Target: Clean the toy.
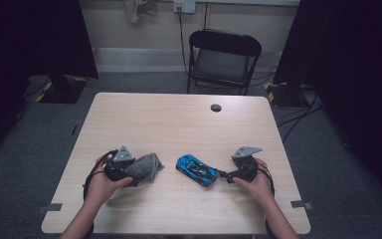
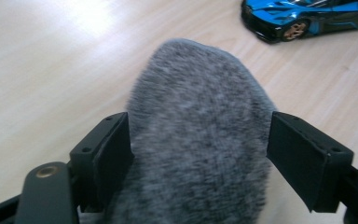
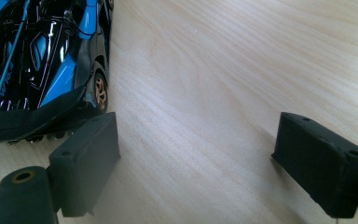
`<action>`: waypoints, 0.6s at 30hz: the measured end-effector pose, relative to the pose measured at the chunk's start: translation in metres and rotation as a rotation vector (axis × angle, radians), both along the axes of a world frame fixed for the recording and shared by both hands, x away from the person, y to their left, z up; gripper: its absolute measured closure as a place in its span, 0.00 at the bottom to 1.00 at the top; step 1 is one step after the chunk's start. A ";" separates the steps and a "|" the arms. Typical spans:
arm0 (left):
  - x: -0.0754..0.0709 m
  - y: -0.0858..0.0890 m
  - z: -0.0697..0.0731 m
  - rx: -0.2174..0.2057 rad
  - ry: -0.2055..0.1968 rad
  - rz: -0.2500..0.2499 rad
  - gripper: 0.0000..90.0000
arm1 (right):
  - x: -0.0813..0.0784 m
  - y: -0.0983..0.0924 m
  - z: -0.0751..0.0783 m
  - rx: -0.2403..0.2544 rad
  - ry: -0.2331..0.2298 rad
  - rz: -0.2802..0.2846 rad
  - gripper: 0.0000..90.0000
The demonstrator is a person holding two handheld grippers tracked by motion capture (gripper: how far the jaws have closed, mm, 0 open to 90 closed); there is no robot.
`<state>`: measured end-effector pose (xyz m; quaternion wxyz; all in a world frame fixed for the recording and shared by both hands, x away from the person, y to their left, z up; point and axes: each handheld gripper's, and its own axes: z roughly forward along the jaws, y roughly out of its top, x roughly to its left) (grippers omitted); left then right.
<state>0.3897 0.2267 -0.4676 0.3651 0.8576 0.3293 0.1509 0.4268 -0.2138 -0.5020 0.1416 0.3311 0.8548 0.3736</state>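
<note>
A grey fuzzy soft thing (image 1: 145, 167) (image 2: 200, 140) lies between the jaws of my left gripper (image 1: 131, 172) (image 2: 199, 128) at the table's front left. The jaws stand wide at its sides without squeezing it; its fur brushes the left pad. A blue and black toy car (image 1: 196, 170) (image 2: 307, 18) (image 3: 37, 60) sits on the table front of centre. My right gripper (image 1: 225, 175) (image 3: 196, 135) is just right of the car, open, with bare wood between its jaws. In the right gripper view, the car's end lies beside the left jaw.
The light wooden table (image 1: 179, 119) has a round dark cable hole (image 1: 216, 107) near its far edge. A black folding chair (image 1: 224, 57) stands behind the table. Dark curtains hang at both sides, and cables run on the floor at the right.
</note>
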 end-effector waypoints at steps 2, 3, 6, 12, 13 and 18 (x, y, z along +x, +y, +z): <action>0.002 0.004 0.001 -0.012 0.016 -0.048 0.25 | 0.000 0.000 0.000 0.000 0.000 0.000 0.15; 0.003 0.005 0.000 -0.020 0.029 -0.071 0.27 | 0.000 0.000 0.000 0.000 0.000 0.000 0.15; 0.006 0.007 -0.005 -0.002 0.019 -0.116 0.26 | 0.000 0.000 0.000 0.000 0.000 0.000 0.15; 0.005 0.002 -0.018 0.026 0.018 -0.140 0.23 | 0.000 0.000 0.000 0.000 0.000 0.000 0.15; 0.005 0.002 -0.019 0.037 0.016 -0.141 0.22 | 0.000 0.000 0.000 0.000 0.000 0.000 0.15; 0.007 -0.001 -0.023 0.042 0.009 -0.115 0.21 | 0.000 0.000 0.000 0.000 -0.001 0.001 0.15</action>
